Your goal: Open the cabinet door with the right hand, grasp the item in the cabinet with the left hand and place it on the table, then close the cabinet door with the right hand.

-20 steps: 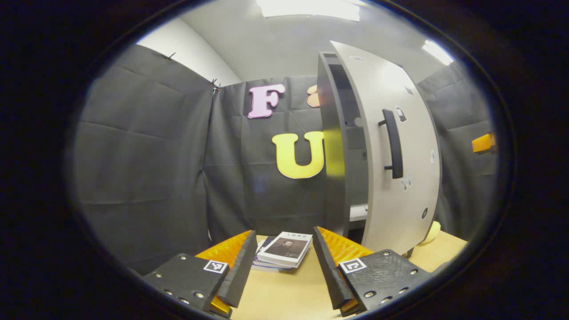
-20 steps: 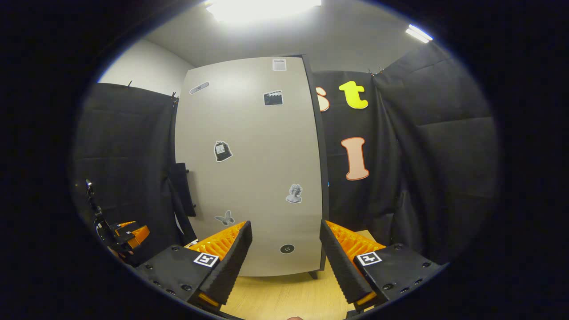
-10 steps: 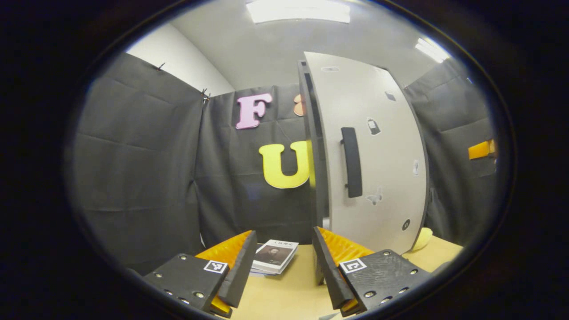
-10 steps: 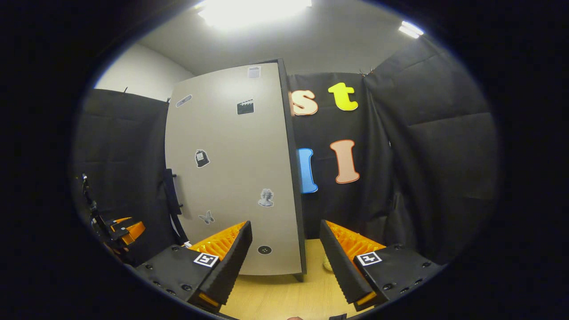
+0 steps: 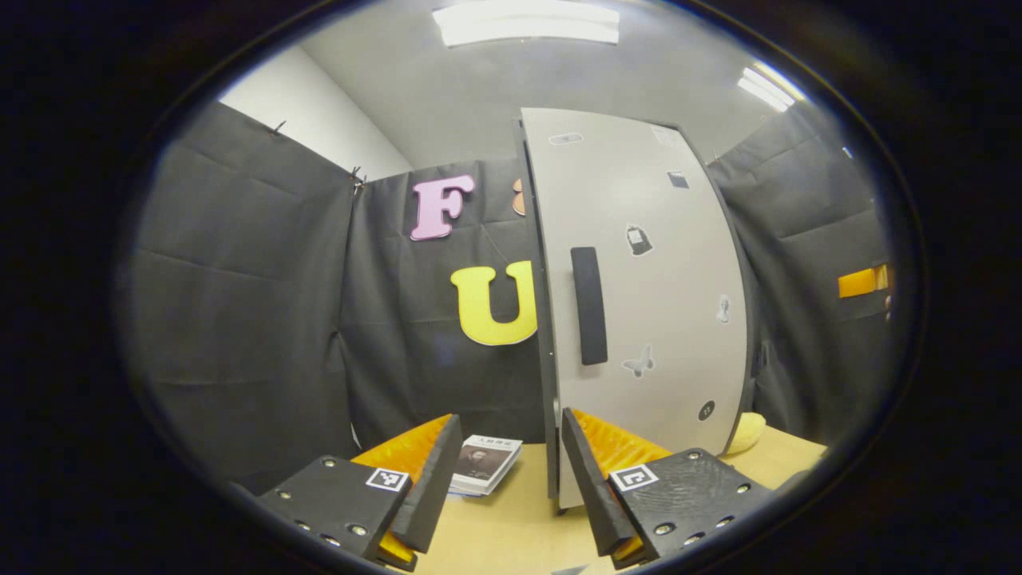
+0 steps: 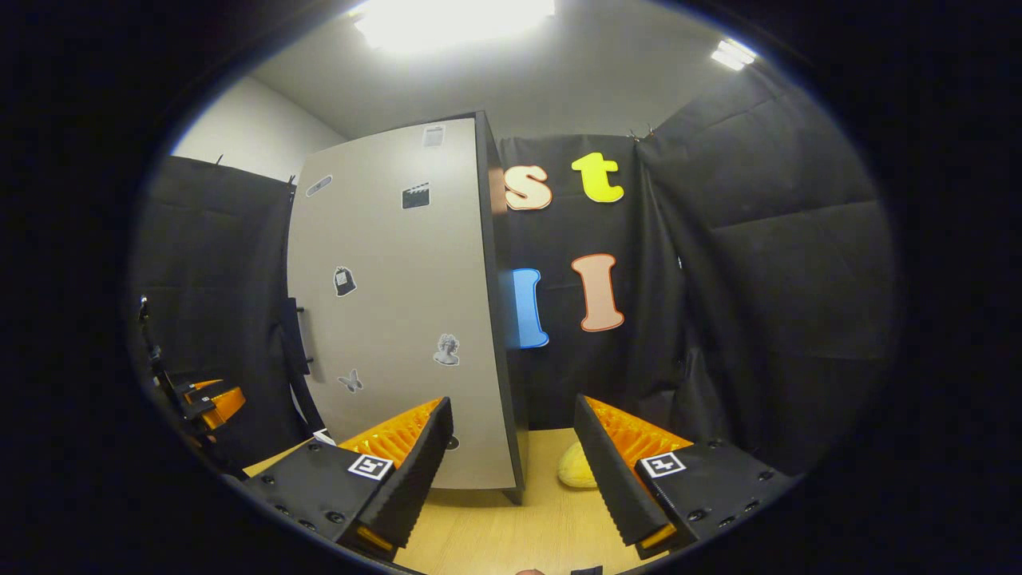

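Note:
The grey cabinet door [image 5: 655,271] with its dark bar handle [image 5: 588,305] lies flat against the cabinet front, and no gap shows at its edge. A book [image 5: 483,463] with a portrait cover rests on the wooden table [image 5: 511,531], left of the cabinet. My left gripper [image 5: 510,415] is open and holds nothing, a little back from the book and the cabinet's corner. My right gripper [image 6: 513,399] is open too, facing the door [image 6: 399,319] near its hinge side without touching it. The left gripper [image 6: 206,399] also shows far left in the right gripper view.
A pale yellow rounded object [image 6: 576,475] lies on the table [image 6: 519,531] at the cabinet's right foot, also visible in the left gripper view [image 5: 749,431]. Black cloth walls close in the booth behind and on both sides. The other gripper [image 5: 862,281] shows at the far right.
The cabinet door has swung from ajar to flat against the cabinet, hiding the inside. The right gripper has drawn away to the right of the door. The book lies still.

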`<state>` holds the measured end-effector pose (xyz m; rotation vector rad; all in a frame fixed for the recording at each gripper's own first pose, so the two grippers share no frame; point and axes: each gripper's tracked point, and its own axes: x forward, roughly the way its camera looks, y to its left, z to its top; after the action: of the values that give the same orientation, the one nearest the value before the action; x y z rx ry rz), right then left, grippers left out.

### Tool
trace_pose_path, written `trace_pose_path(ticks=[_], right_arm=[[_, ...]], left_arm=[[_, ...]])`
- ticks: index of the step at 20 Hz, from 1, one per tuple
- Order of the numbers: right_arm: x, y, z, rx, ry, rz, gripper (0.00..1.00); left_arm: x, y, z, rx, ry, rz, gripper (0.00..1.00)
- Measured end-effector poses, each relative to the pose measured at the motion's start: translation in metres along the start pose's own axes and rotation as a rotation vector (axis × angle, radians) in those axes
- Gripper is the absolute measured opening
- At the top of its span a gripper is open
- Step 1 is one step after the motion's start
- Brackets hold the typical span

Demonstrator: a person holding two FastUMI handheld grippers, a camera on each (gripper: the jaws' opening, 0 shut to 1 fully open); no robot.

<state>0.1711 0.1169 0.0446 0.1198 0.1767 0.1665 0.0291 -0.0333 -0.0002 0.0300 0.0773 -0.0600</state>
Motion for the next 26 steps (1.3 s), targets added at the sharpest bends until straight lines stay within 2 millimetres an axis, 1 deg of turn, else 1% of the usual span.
trace_pose_path(ticks=[1, 2, 3, 7, 8, 9, 10, 11, 12, 13, 18, 19, 20, 21, 24, 25, 26], right_arm=[[0.0, -0.001, 0.001, -0.002, -0.004, -0.003, 0.92], [0.0, -0.001, 0.002, -0.003, -0.006, -0.006, 0.92], [0.0, -0.002, 0.001, -0.004, -0.006, -0.007, 0.96], [0.0, -0.003, 0.001, -0.002, -0.007, -0.012, 0.96], [0.0, -0.003, 0.001, 0.001, -0.008, -0.013, 0.92], [0.0, -0.002, 0.002, 0.003, -0.012, -0.014, 0.92], [0.0, -0.002, 0.002, 0.004, -0.014, -0.015, 0.96], [0.0, -0.002, 0.001, 0.004, -0.014, -0.015, 0.92], [-0.001, -0.002, 0.001, 0.001, -0.015, -0.018, 0.92], [-0.001, -0.002, 0.0, -0.002, -0.015, -0.021, 0.96], [-0.002, -0.002, -0.002, -0.001, -0.013, -0.027, 0.96], [-0.003, -0.003, -0.003, -0.003, -0.013, -0.03, 0.92], [-0.004, -0.005, -0.003, -0.007, -0.013, -0.035, 0.92], [-0.005, -0.006, -0.003, -0.012, -0.013, -0.039, 0.96], [-0.005, -0.007, -0.006, -0.02, -0.009, -0.046, 0.96], [-0.005, -0.007, -0.007, -0.02, -0.005, -0.047, 0.96], [-0.004, -0.007, -0.009, -0.021, -0.002, -0.047, 0.92]], left_arm=[[0.0, -0.002, 0.0, 0.002, -0.001, -0.002, 0.75], [0.0, -0.005, -0.001, 0.002, -0.002, -0.002, 0.75], [0.0, -0.006, -0.001, 0.002, -0.003, -0.002, 0.75], [0.0, -0.003, -0.003, -0.006, -0.001, 0.007, 0.75], [0.002, -0.002, -0.003, -0.006, 0.002, 0.007, 0.75], [0.001, -0.001, -0.002, -0.004, 0.005, 0.01, 0.76], [0.001, 0.002, -0.002, -0.003, 0.004, 0.013, 0.76], [0.0, 0.003, -0.002, -0.004, 0.003, 0.015, 0.76], [0.001, 0.003, -0.001, -0.007, 0.002, 0.014, 0.75], [0.0, 0.001, -0.002, -0.009, 0.003, 0.01, 0.76], [-0.001, -0.003, 0.002, -0.008, -0.001, 0.003, 0.75], [-0.001, -0.005, 0.002, -0.009, -0.001, 0.0, 0.75], [-0.001, -0.006, 0.002, -0.012, -0.002, -0.004, 0.75], [-0.002, -0.006, 0.004, -0.017, -0.003, -0.006, 0.75], [-0.003, -0.006, 0.006, -0.029, -0.001, -0.006, 0.76], [-0.003, -0.006, 0.006, -0.031, -0.001, -0.006, 0.76], [-0.003, -0.005, 0.008, -0.03, -0.001, -0.005, 0.76]])
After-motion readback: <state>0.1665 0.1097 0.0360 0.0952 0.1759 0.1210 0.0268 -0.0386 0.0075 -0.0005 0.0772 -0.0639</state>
